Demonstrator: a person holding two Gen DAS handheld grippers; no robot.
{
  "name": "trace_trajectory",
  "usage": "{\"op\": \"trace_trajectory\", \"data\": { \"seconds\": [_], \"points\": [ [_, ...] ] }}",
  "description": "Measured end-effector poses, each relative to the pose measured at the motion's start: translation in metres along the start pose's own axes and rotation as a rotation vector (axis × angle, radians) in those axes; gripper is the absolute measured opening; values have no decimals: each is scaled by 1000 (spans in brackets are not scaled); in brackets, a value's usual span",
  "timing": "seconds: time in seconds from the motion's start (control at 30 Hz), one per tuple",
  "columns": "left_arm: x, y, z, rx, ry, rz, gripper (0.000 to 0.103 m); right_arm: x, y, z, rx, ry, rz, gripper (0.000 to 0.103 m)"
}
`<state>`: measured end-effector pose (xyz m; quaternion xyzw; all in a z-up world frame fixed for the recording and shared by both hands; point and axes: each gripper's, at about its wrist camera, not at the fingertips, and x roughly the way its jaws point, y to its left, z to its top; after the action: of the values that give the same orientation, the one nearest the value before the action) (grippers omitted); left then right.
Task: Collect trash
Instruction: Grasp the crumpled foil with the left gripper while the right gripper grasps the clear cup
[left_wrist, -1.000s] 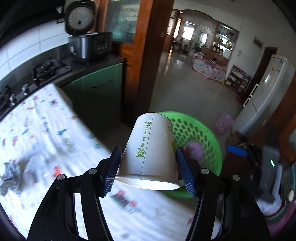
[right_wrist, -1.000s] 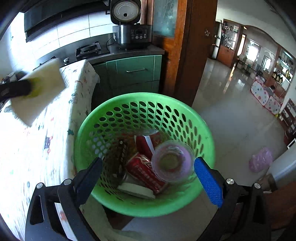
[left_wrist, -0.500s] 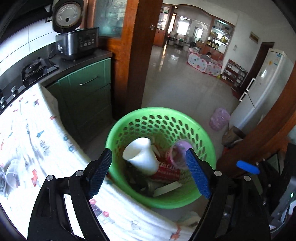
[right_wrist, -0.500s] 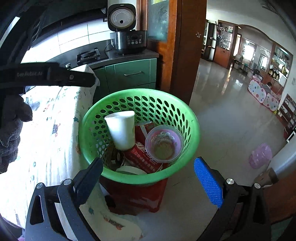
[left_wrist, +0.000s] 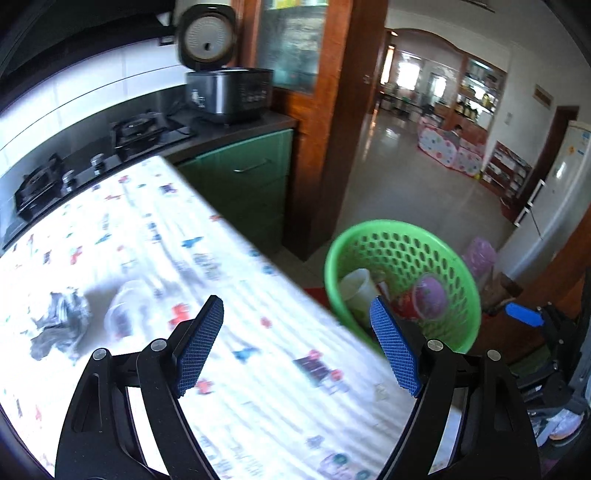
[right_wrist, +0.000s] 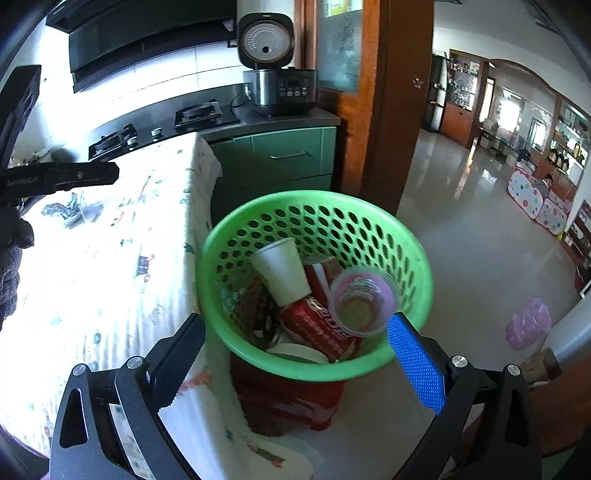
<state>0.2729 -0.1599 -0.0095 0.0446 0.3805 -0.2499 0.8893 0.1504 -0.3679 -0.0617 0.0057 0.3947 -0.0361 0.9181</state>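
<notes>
On the cloth-covered table (left_wrist: 140, 236) a crumpled grey wrapper (left_wrist: 59, 325) lies beside a clear plastic cup (left_wrist: 123, 310). The left claw (left_wrist: 295, 347) gapes empty (its jaws just opened). The white paper cup (right_wrist: 282, 271) sits in the green perforated plastic basket (right_wrist: 314, 206); the right claw (right_wrist: 295, 354) hangs apart.

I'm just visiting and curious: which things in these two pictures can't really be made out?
- Crumpled grey trash and clear plastic piece on the tablecloth: left wrist view, motion blur hides what they are.
- Bottom of the green basket: right wrist view, white paper cup, red cans and pink cup cover it.
- Distant shelves: too small.
</notes>
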Motion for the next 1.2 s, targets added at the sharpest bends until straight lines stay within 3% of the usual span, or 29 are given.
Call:
{"op": "trace_trajectory", "data": {
  "seconds": [0.43,0.77,1.2],
  "points": [
    [-46,76,-10,-72,-62,144,81,6,56,31,-81,-20,58,96],
    [-66,126,-19,-130,-72,214,81,22,91,58,-118,-8,113,96],
    [-82,205,-37,-264,-63,257,81,74,150,114,-83,88,297,96]
  ]
}}
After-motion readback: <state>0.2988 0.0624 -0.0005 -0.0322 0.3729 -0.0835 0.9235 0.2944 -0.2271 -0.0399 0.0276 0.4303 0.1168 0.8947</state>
